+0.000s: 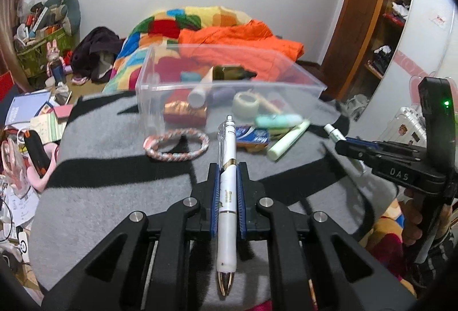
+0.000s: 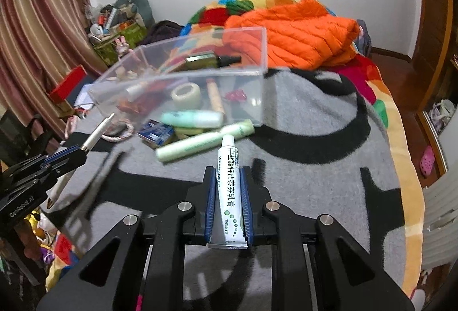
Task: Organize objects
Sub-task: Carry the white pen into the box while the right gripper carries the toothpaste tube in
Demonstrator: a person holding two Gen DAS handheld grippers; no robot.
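Note:
My left gripper (image 1: 227, 170) is shut on a white pen (image 1: 226, 196) that points at the clear plastic bin (image 1: 160, 110). My right gripper (image 2: 228, 173) is shut on a small white ointment tube (image 2: 227, 185) above the grey blanket. The bin (image 2: 257, 99) holds a tape roll (image 2: 186, 95), a dark bottle (image 2: 206, 60) and other small items. In front of it lie a pale green tube (image 2: 200, 143), a blue box (image 2: 156, 133) and a braided ring (image 1: 176, 146). The right gripper shows in the left wrist view (image 1: 343, 146); the left one shows in the right wrist view (image 2: 77, 155).
The grey and black blanket (image 2: 315, 139) covers the bed. An orange jacket (image 2: 300, 33) and a colourful quilt (image 1: 160, 33) lie behind the bin. Clutter, books and a box (image 1: 37, 116) sit on the floor at the left. A wardrobe (image 1: 380, 33) stands at the right.

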